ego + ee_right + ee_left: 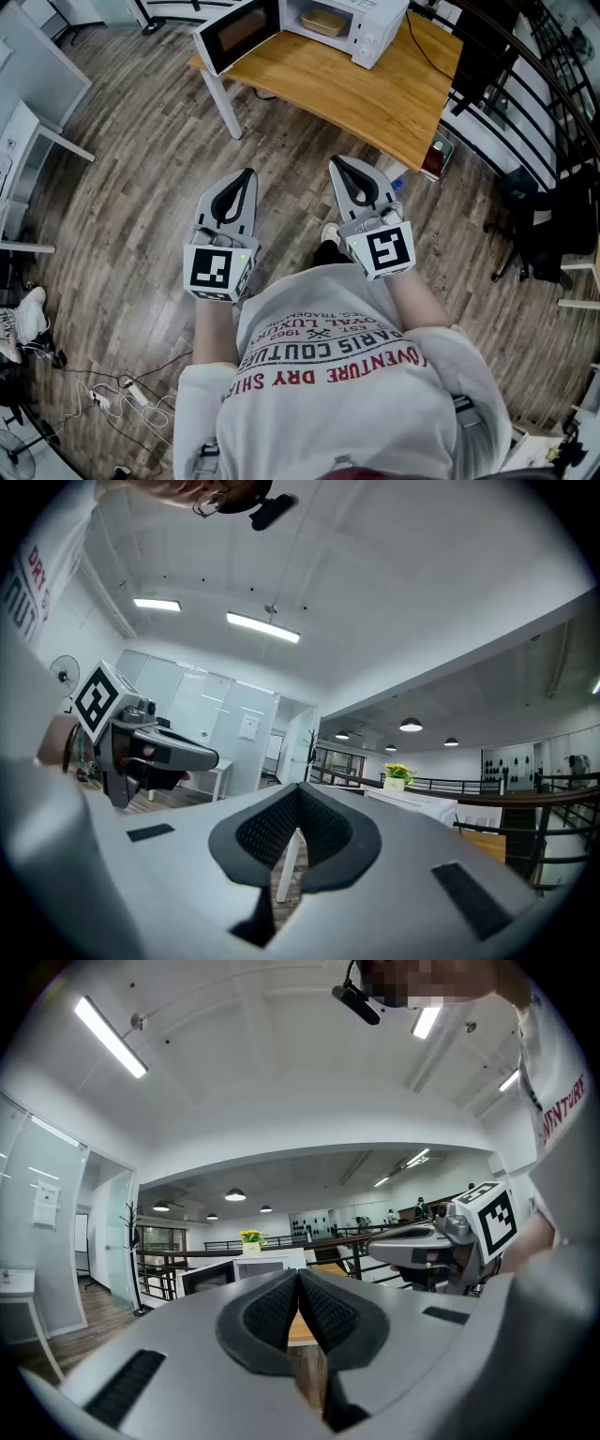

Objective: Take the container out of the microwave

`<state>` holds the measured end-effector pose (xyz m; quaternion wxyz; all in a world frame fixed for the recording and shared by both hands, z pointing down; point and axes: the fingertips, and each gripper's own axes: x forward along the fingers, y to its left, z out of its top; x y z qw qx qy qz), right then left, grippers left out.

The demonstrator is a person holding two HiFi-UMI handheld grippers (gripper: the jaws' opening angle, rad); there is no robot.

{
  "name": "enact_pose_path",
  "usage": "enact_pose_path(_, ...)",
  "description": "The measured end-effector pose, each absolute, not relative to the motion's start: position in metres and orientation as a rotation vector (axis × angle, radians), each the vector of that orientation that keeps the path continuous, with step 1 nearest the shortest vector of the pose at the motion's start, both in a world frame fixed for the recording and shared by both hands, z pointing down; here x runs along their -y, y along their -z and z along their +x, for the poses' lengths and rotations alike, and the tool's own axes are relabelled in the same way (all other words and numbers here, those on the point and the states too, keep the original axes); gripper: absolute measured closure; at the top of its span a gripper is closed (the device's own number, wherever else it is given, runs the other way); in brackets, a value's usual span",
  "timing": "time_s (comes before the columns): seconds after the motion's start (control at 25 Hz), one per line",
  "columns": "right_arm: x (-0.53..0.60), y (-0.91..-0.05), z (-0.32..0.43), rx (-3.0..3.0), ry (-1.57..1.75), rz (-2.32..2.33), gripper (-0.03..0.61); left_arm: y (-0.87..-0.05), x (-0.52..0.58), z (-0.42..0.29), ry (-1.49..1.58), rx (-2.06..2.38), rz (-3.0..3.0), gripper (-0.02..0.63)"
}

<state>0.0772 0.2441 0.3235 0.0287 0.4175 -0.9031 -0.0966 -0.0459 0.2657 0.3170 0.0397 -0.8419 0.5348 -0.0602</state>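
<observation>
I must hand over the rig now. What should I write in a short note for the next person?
Left gripper: jaws shut, empty, held level in front of the body.
Right gripper: the same.
Things: the microwave stands on the wooden table ahead, with its door open and the container inside.
Done: the door is open.
Left: step up to the table, open a gripper, grasp the container, lift it out.
</observation>
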Motion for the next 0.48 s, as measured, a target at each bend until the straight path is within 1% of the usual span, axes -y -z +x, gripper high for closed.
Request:
enact_pose_path(0.36, -0.2437, -0.3226, 0.0721, 2.834, 0.224, 1.302, 0.551, -0.3159, -0.2661, -0.0522, 0.187, -1.638, -2.580, 0.597)
enact_pose_path(0.48, -0.2457, -0.3226, 0.0692, 2.836, 0.247, 1.289, 0.551, -0.3133, -0.2681, -0.0536, 0.193, -1.630, -2.571, 0.598)
